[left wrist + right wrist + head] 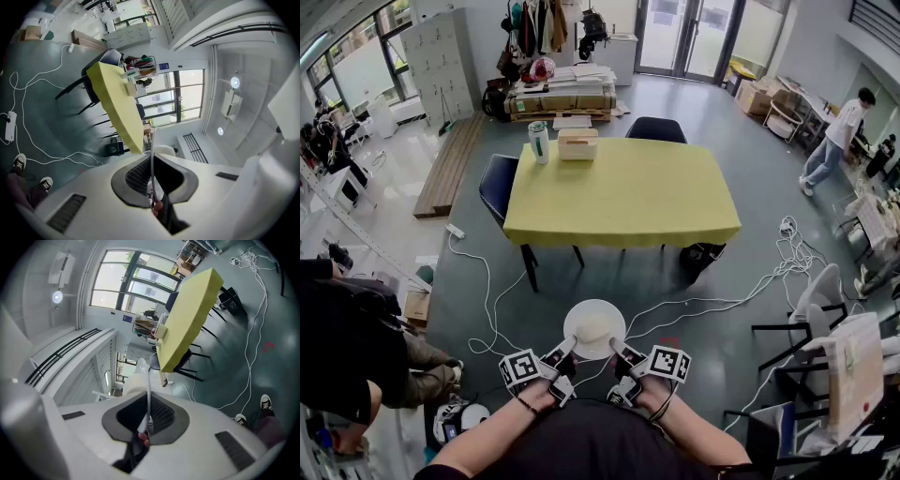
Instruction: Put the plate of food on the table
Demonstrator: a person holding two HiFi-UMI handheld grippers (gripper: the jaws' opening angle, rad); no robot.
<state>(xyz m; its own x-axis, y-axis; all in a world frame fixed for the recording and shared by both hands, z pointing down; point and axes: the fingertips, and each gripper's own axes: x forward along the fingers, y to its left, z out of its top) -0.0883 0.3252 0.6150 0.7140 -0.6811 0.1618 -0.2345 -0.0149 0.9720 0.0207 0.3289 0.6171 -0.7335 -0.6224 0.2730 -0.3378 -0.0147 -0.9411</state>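
Plate [577,319] hangs well short of the table [623,192], pinched tight by left gripper [564,356] and right gripper [623,357]; carrying and setting down remain.

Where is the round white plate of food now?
Head view, low centre: the round white plate of food is gripped between left tongs and right tongs, short of the yellow table.
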